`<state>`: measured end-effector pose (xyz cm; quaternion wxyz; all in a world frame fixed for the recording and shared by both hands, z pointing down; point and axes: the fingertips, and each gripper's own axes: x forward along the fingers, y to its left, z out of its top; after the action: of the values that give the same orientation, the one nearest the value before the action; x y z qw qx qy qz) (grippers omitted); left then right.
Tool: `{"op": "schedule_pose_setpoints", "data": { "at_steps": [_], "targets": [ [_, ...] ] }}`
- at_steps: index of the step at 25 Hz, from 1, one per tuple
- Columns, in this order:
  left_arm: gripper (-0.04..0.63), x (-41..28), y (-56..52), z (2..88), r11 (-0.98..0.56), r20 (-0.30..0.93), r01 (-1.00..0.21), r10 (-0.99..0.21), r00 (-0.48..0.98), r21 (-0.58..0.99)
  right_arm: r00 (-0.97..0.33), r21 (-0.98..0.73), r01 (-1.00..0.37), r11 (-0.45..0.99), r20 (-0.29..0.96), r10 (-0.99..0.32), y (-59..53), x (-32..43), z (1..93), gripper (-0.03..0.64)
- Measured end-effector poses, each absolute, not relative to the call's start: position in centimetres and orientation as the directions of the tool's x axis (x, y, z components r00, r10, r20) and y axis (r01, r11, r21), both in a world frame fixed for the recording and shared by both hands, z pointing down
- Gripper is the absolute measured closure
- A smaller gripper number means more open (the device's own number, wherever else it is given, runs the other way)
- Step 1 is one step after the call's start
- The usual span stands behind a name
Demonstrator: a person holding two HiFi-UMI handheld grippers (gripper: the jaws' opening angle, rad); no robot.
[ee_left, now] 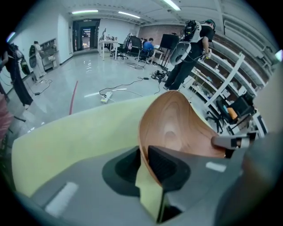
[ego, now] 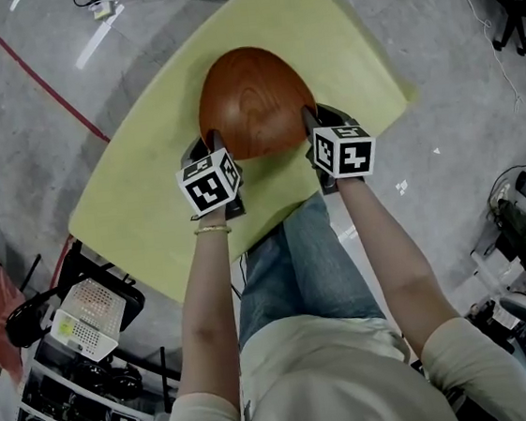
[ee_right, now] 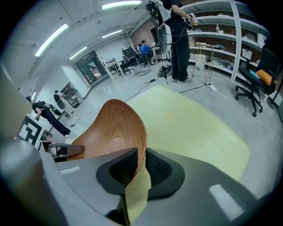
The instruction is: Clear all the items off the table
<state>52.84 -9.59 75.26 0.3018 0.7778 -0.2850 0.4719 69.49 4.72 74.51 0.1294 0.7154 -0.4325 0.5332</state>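
Nearest to the person, the left gripper [ee_left: 144, 161] is closed on the left part of the rim of the wooden bowl [ego: 255, 102]. The right gripper [ee_right: 142, 163] is closed on the right part, and each pinches the thin wall between its pads. The bowl is at the near side of the yellow table [ego: 151, 218]. I think the danger is in the lifting. The rim is thin and smooth, so if one hand rises faster, the bowl may tilt, slip out and fall to the grey floor [ego: 450, 32] beyond.
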Motion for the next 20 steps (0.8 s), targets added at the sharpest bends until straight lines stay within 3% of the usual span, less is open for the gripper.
{"op": "schedule_pose_setpoints", "data": {
  "at_steps": [20],
  "targets": [
    [0.545,49.3,-8.6,67.6,-0.639,0.857,-0.733,-0.221,0.465,0.233,0.144,-0.245,-0.771,-0.588,0.833,-0.535,5.8,66.1,66.8,0.574]
  ]
}}
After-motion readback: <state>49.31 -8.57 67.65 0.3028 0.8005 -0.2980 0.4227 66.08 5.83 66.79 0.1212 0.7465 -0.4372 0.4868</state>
